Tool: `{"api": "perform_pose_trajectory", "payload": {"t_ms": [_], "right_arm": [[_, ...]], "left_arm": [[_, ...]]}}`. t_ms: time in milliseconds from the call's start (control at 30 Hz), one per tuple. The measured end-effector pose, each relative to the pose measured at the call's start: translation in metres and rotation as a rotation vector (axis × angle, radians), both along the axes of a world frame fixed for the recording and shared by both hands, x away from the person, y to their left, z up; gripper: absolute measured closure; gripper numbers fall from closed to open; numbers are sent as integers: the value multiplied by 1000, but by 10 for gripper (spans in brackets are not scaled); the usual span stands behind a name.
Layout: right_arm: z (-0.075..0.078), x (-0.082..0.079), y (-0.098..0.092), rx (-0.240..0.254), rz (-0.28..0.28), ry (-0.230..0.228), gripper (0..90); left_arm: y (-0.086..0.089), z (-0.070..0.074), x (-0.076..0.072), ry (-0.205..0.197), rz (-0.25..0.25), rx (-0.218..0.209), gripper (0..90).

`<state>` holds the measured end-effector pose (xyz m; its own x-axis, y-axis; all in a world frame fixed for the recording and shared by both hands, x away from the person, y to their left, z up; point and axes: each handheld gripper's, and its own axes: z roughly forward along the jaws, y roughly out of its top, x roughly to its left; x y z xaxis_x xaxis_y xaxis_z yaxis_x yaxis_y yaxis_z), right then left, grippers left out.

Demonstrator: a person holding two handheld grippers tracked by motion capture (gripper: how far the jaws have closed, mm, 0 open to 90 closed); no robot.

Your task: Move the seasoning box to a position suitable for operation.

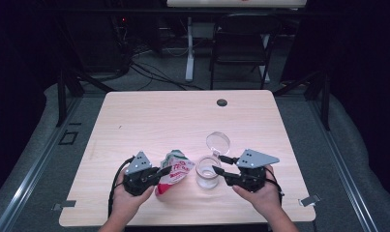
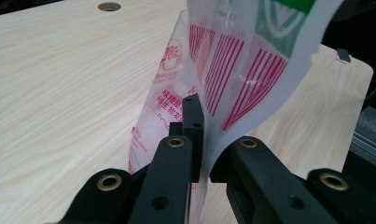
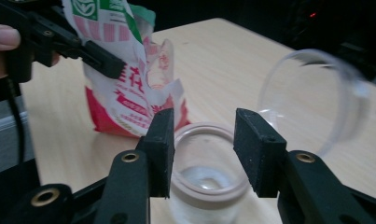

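I saw a glossy, crinkled plastic bag [image 1: 175, 171], a clear smooth glass jar [image 1: 207, 178] with its transparent lid [image 1: 217, 143], matt black gripper jaws, and a pale wood-grain table [image 1: 158, 116].

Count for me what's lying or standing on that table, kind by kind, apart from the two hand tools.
Printed plastic bag: 1
Clear glass jar: 1
Clear round lid: 1
Total: 3

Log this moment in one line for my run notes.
left hand-held gripper: shut on bag | right hand-held gripper: open by jar | lid: off
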<state>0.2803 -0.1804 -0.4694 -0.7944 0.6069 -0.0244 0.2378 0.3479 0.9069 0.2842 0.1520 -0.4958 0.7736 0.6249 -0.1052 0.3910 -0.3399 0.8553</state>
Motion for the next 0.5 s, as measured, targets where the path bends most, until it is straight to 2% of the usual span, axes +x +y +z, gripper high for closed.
{"api": "perform_pose_trajectory", "payload": {"t_ms": [33,67,200,267,433,500], "right_arm": [[-2,4,8,1,28,44,595],[-3,5,11,5,36,49,596],[-2,6,22,-1,75,47,593],[-1,5,26,-7,93,34,592],[0,1,32,-6,142,14,570],[0,-1,34,-3,166,9,538]], "left_arm": [[1,-3,-2,5,1,-5,886],[1,-5,-3,9,-3,-9,885],[0,-13,-6,34,-22,-35,877],[-2,-15,-8,34,-30,-41,874],[-15,-16,-15,5,-71,18,873],[-17,-17,-16,10,-70,10,872]]}}
